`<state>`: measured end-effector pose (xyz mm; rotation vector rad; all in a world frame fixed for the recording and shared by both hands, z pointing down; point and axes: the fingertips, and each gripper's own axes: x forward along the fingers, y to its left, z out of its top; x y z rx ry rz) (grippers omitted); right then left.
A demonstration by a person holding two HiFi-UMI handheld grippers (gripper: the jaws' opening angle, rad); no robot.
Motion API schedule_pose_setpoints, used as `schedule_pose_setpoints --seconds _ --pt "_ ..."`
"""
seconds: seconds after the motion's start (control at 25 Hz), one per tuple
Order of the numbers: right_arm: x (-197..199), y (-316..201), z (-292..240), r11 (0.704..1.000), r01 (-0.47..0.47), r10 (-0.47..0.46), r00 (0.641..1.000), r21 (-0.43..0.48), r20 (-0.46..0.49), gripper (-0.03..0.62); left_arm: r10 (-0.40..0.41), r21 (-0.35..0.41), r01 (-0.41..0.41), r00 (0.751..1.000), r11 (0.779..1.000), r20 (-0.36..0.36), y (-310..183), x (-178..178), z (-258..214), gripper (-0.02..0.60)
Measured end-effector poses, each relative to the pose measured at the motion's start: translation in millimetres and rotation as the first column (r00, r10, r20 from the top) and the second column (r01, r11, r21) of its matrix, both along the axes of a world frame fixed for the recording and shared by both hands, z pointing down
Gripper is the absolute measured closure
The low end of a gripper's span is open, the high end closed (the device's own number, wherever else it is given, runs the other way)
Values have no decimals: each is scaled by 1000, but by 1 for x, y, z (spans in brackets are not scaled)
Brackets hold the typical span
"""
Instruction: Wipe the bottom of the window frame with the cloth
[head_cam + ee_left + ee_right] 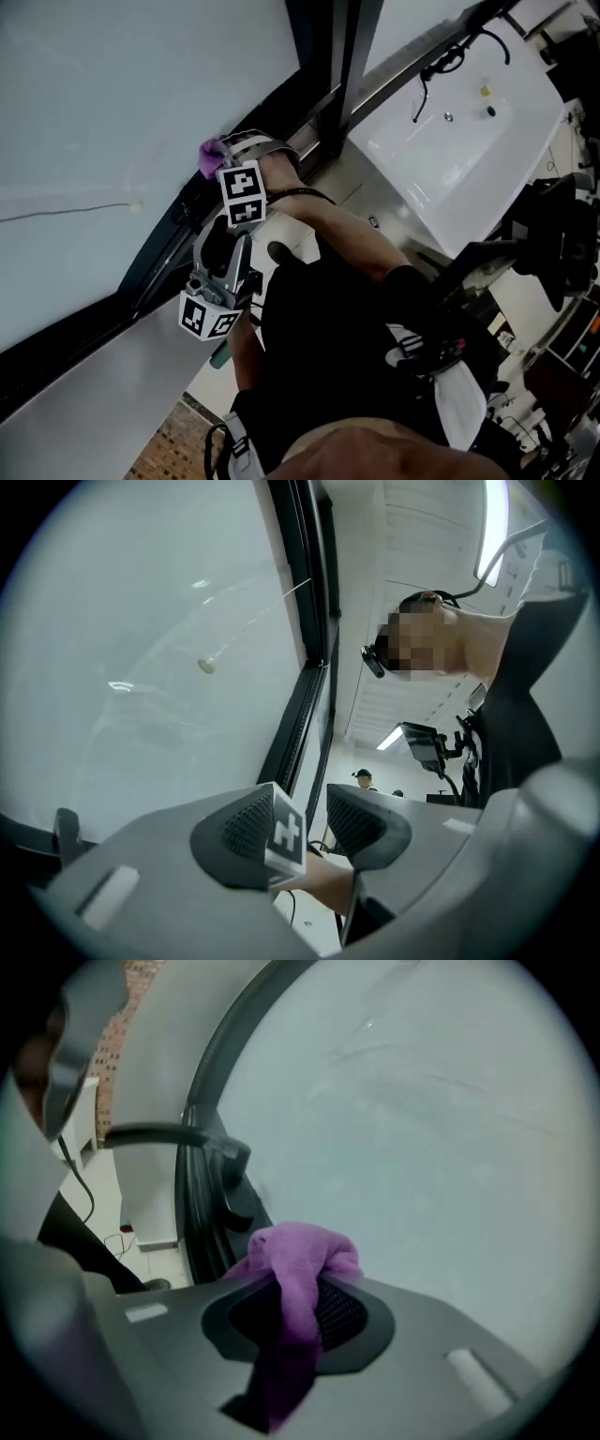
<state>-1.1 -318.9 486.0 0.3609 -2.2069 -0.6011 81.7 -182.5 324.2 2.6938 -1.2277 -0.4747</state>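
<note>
The purple cloth (209,157) is bunched between the jaws of my right gripper (217,159), which is shut on it. It sits at the edge where the glass meets the dark window frame (159,272); I cannot tell whether it touches. In the right gripper view the cloth (300,1255) bulges out of the right gripper (295,1283), beside the frame (202,1204). My left gripper (217,244) hangs lower, just behind the right one, open and holding nothing. In the left gripper view the left gripper (314,808) points along the frame (295,714).
A dark handle (169,1135) juts from the frame just beyond the cloth. A vertical mullion (342,66) stands further along. A white basin (469,141) with a black tap (441,66) lies to the right. A thin cord (66,211) crosses the glass.
</note>
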Motion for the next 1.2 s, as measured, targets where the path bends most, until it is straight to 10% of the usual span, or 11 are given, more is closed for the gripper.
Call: schedule_pose_setpoints --seconds 0.2,0.4,0.6,0.76,0.96,1.2 --pt "87 -68 19 970 -241 241 970 -29 -17 516 40 7 -40 999 999 -24 -3 2 4 400" --pt "203 -141 18 804 -594 593 799 26 -96 520 73 27 -72 996 997 -50 -5 -9 4 400" --pt "186 -141 15 797 -549 598 777 252 -197 516 117 52 -112 989 992 -95 -6 -23 -6 400" --pt "227 -141 15 720 -661 693 668 212 -272 517 137 82 -127 982 989 -132 -1 -38 -6 400" --pt "224 -167 -7 660 -593 747 587 462 -312 506 183 120 -162 965 980 -188 1 -51 -13 400" --pt "231 -141 11 699 -621 712 566 354 -415 516 229 168 -194 948 966 -221 6 -64 -20 400"
